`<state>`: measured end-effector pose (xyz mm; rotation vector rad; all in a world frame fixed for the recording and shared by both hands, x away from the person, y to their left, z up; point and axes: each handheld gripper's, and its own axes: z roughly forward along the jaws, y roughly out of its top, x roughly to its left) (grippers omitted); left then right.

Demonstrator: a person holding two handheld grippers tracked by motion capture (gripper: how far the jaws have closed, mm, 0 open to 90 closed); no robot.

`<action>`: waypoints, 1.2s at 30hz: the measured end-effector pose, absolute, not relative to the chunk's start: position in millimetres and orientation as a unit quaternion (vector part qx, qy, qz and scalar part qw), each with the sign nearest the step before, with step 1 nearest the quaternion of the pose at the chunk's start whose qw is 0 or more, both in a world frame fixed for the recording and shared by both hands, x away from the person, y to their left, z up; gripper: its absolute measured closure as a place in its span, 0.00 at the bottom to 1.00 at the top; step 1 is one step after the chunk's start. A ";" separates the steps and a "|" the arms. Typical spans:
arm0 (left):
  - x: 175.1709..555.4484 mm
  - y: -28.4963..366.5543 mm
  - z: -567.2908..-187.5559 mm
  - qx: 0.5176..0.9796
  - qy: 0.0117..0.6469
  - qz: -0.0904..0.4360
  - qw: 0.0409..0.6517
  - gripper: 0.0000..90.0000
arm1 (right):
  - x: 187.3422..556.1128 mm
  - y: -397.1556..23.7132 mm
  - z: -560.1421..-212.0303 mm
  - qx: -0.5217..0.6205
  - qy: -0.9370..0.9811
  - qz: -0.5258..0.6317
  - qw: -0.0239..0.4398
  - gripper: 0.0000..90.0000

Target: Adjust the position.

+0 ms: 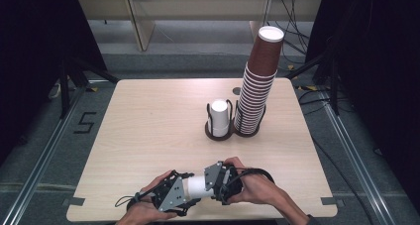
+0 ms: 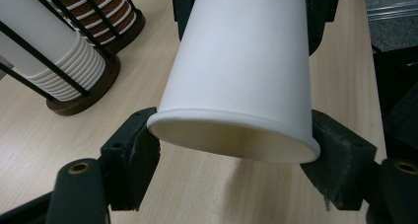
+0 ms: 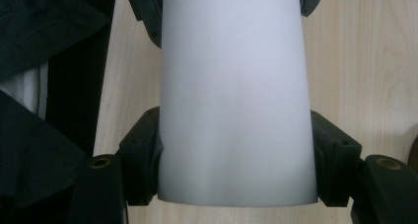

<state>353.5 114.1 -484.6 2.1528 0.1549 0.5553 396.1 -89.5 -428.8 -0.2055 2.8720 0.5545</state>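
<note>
white cup (image 1: 194,184) held level just above the table's (image 1: 148,131) near edge, left gripper (image 1: 184,189) clamped at its rim, right gripper (image 1: 210,181) clamped at its base. likely separating nested cups; racking in the white stack (image 1: 219,117) beside the brown stack (image 1: 257,86) not yet done.

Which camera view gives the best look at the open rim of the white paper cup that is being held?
The left gripper view: the white paper cup turns its rolled rim and open mouth to that camera. The right gripper view shows its plain side wall. The high view shows it lying level between both hand-held grippers, rim hidden.
</note>
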 end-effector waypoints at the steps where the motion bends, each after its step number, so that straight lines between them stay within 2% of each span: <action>1: 353.7 114.2 -485.2 0.865 0.062 0.223 0.445 0.28 | 395.1 -90.4 -428.8 -0.059 0.976 0.184 0.102 0.39; 6: 357.9 119.5 -486.5 0.835 0.093 0.206 0.502 0.14 | 399.2 -98.5 -425.7 -0.050 0.974 0.207 0.079 0.39; 7: 358.3 121.5 -485.5 0.829 0.097 0.200 0.513 0.17 | 401.8 -101.2 -425.2 -0.052 0.971 0.221 0.078 0.39; 11: 360.9 128.4 -482.1 0.800 0.136 0.185 0.555 0.16 | 410.1 -115.5 -420.9 -0.039 0.956 0.286 0.044 0.39; 18: 362.6 132.8 -477.9 0.753 0.171 0.145 0.619 0.16 | 421.2 -136.7 -418.3 -0.010 0.933 0.358 0.033 0.39; 29: 362.9 130.5 -477.8 0.742 0.190 0.117 0.631 0.16 | 419.9 -135.9 -419.5 -0.028 0.922 0.385 0.006 0.39; 36: 362.9 125.6 -478.3 0.739 0.194 0.105 0.637 0.11 | 418.9 -132.5 -422.1 -0.036 0.919 0.393 -0.004 0.39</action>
